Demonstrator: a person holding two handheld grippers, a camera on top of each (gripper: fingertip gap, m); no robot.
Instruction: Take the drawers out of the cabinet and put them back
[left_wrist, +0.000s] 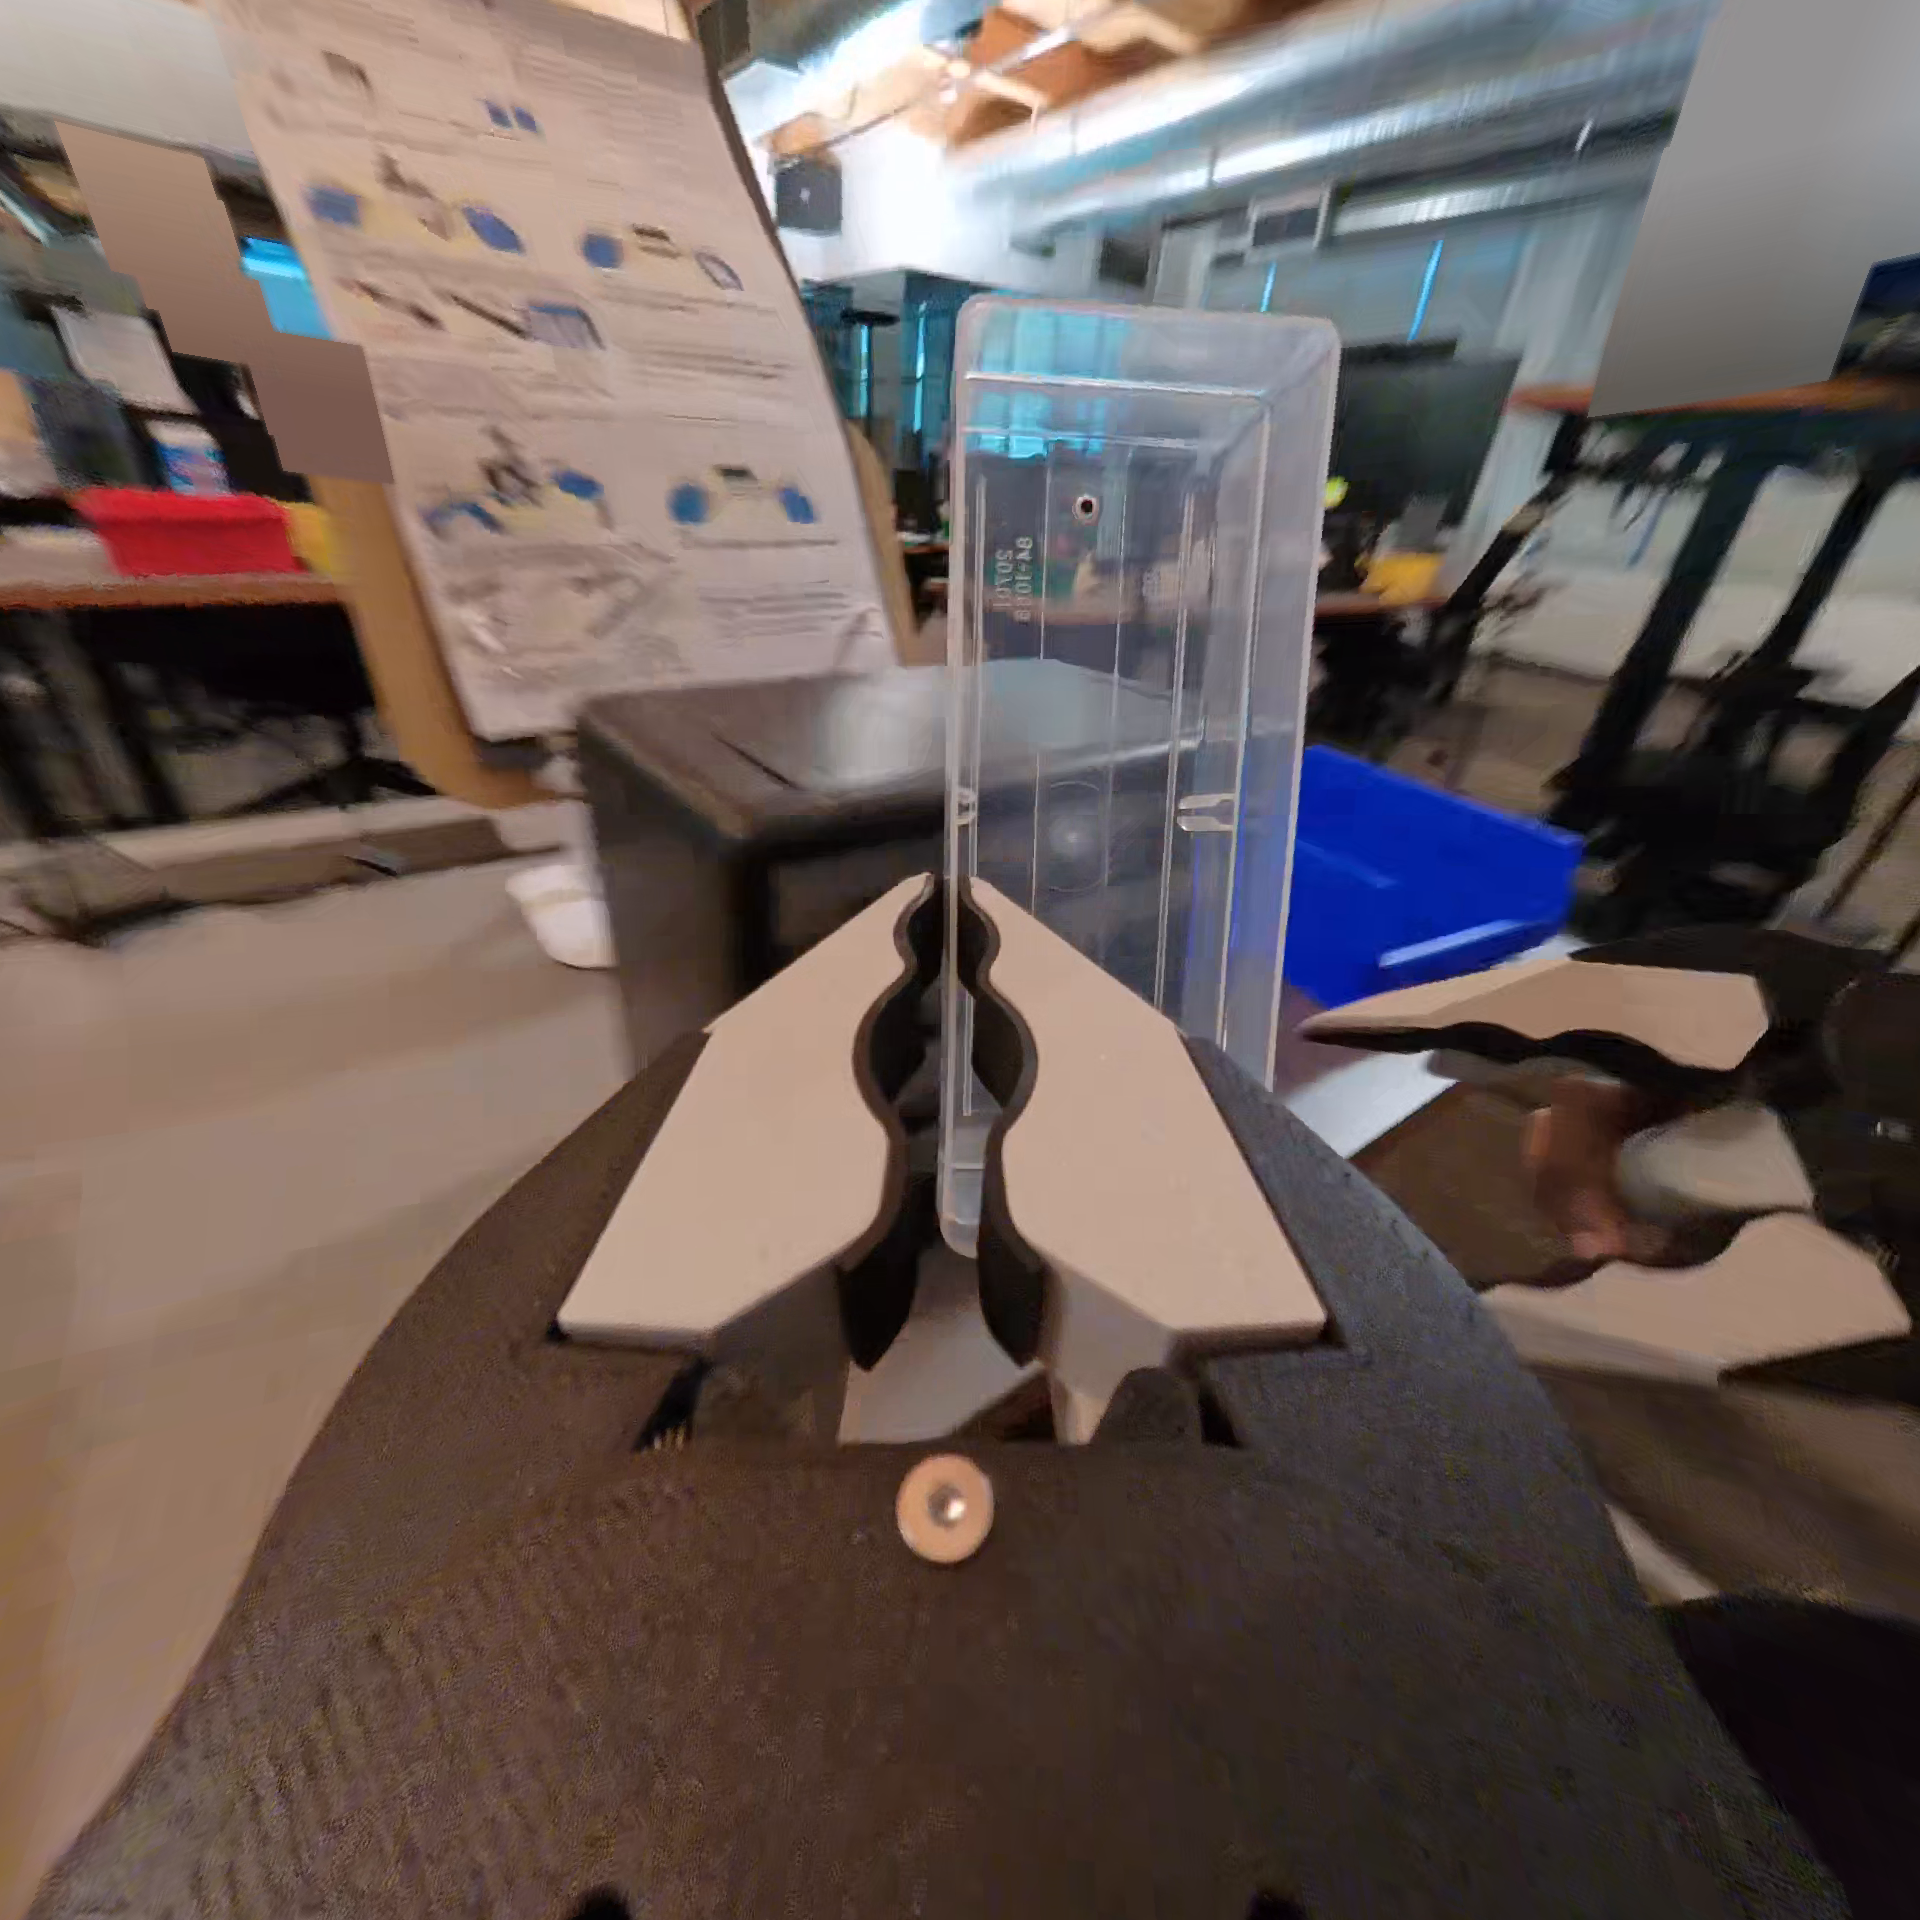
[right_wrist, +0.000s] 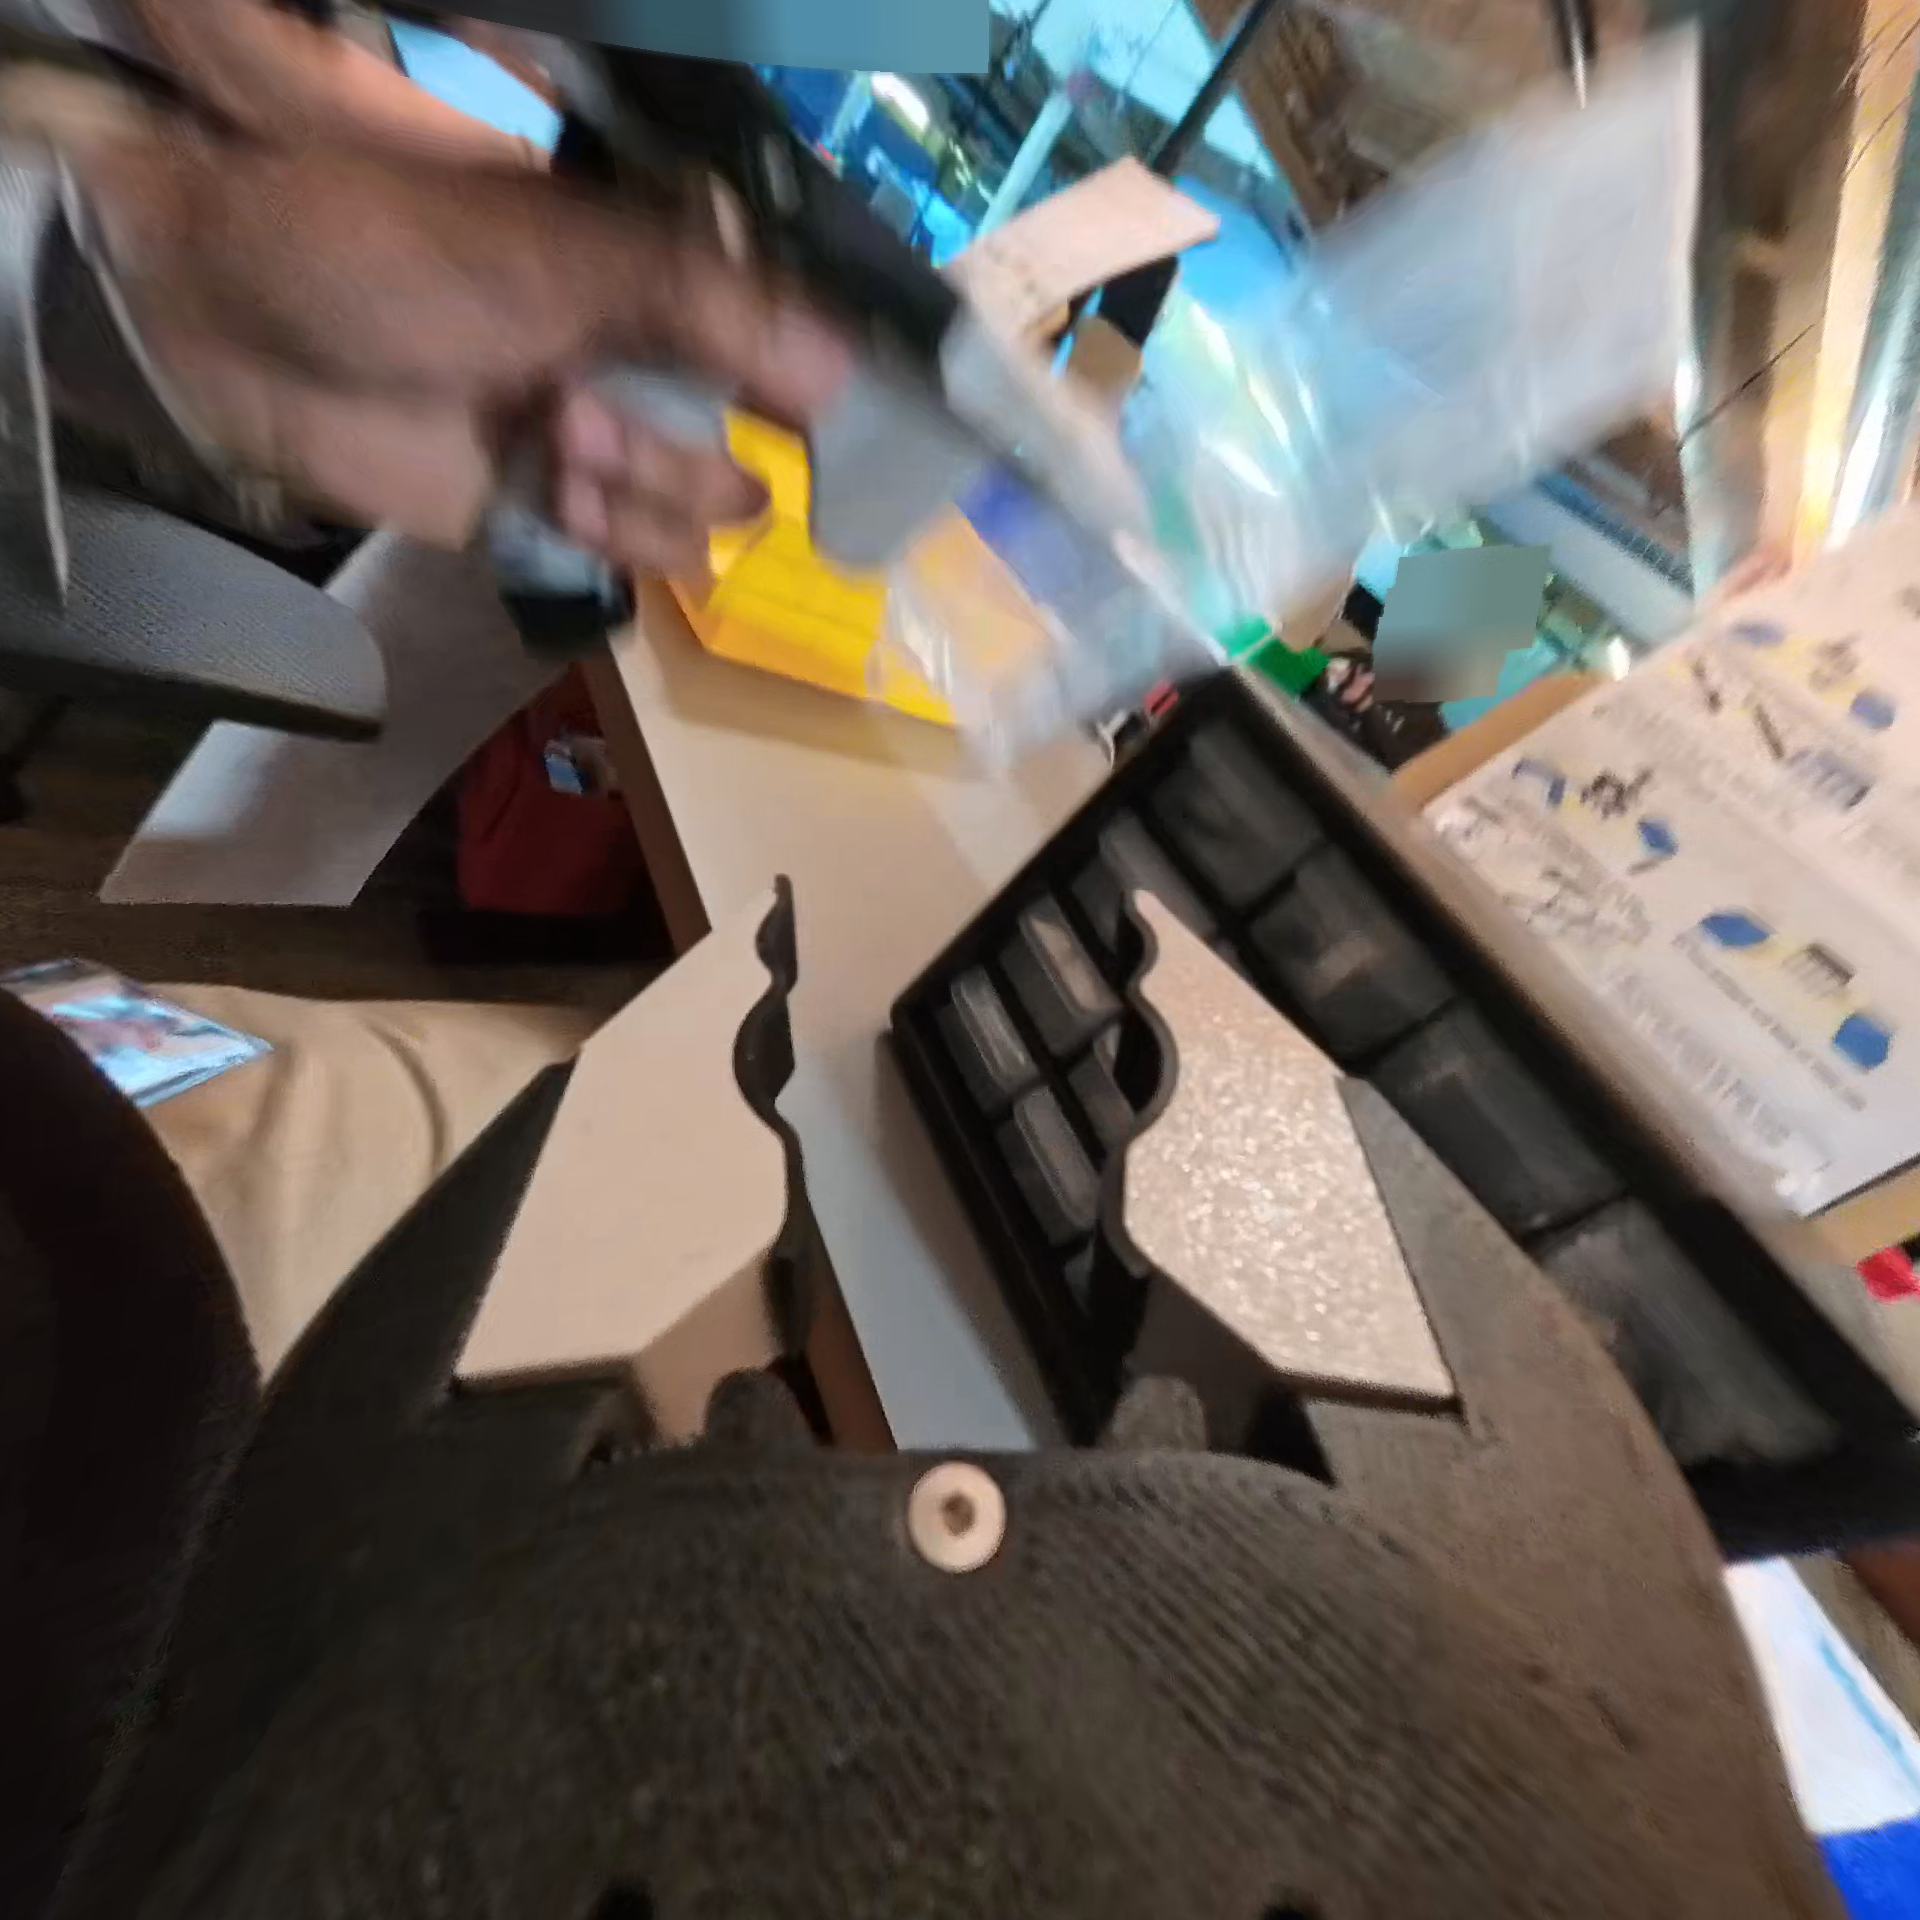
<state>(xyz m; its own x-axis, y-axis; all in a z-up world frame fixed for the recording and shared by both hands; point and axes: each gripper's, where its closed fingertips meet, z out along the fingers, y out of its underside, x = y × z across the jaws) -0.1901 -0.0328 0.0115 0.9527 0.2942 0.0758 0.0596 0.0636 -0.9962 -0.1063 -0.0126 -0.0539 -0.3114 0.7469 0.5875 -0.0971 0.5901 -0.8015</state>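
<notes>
**Clerk:** Item one, left gripper (left_wrist: 951, 904). Condition?

**Checker:** Pressed together on one thin wall of the clear drawer (left_wrist: 1127, 665), which stood on end in mid-air above the gripper, clear of the cabinet (left_wrist: 727, 821). Pinching the wall rather than the base probably gave a firm edge hold on slick plastic.

**Clerk:** Item two, right gripper (right_wrist: 956, 935).

**Checker:** Spread, nothing between its fingers. It was aimed down at the cabinet's front, likely free to steady the cabinet or take the next drawer. In the left wrist view it showed at the right edge, well apart from the held drawer.

**Clerk:** Item three, cabinet.

**Checker:** Black, many small compartments, resting on the bench (right_wrist: 831, 831). Several slots looked dark and possibly empty; the blur made it impossible to tell which held drawers.

**Clerk:** Drawer in the right wrist view?

**Checker:** A smeared pale shape, upper right, beside the person's hand (right_wrist: 416, 343); heavily blurred.

**Clerk:** Sundries?

**Checker:** Blue bin (left_wrist: 1434, 873) behind the drawer; illustrated poster (left_wrist: 561, 343) leaning behind the cabinet; yellow object (right_wrist: 810, 592) on the bench, kind unclear.

**Clerk:** Task standing?

**Checker:** One drawer out and in hand; by my judgement, either removal or return was in progress.
</notes>
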